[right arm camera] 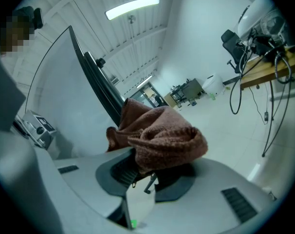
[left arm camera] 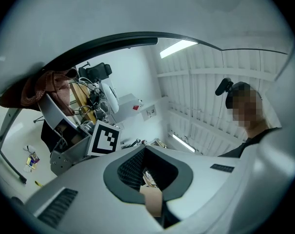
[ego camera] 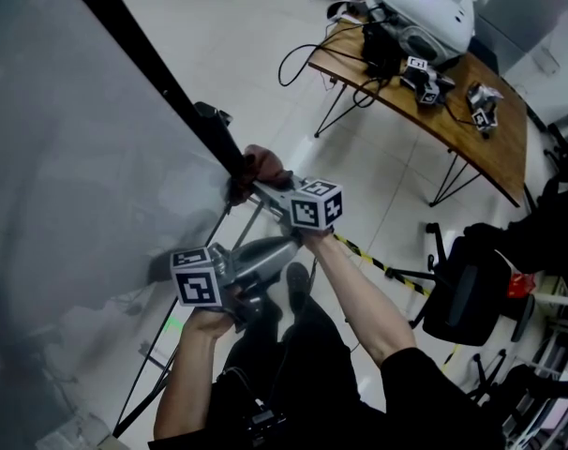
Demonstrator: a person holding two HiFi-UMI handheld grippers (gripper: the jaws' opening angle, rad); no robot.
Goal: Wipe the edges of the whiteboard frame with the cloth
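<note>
- Head view: the right tongs (ego camera: 254, 184), at the centre of the frame, are clamped on the brown cloth (ego camera: 261, 165). The cloth is pressed against the black frame (ego camera: 153, 64), which runs diagonally from the top left to the centre along the whiteboard (ego camera: 59, 139).
- The left tongs (ego camera: 282, 247) sit just below, at lower centre. They point up and right, clear of the frame.
- A wooden table (ego camera: 485, 134) loaded with gear stands at upper right.
- Left gripper view: the left tongs (left arm camera: 147, 172) are at bottom centre. Their jaws stand apart, and the dark gap between them holds nothing.
- At left, the right tongs (left arm camera: 47, 99) hold the cloth (left arm camera: 38, 87) bunched under the frame (left arm camera: 113, 39), which arcs across the top.
- Right gripper view: the right tongs (right arm camera: 147, 172), at lower centre, are closed tight on the cloth (right arm camera: 162, 135), which bulges out above the jaws.
- The frame (right arm camera: 100, 84) rises to the upper left behind the cloth and touches its far side.
- The table (right arm camera: 269, 65) shows at upper right.
</note>
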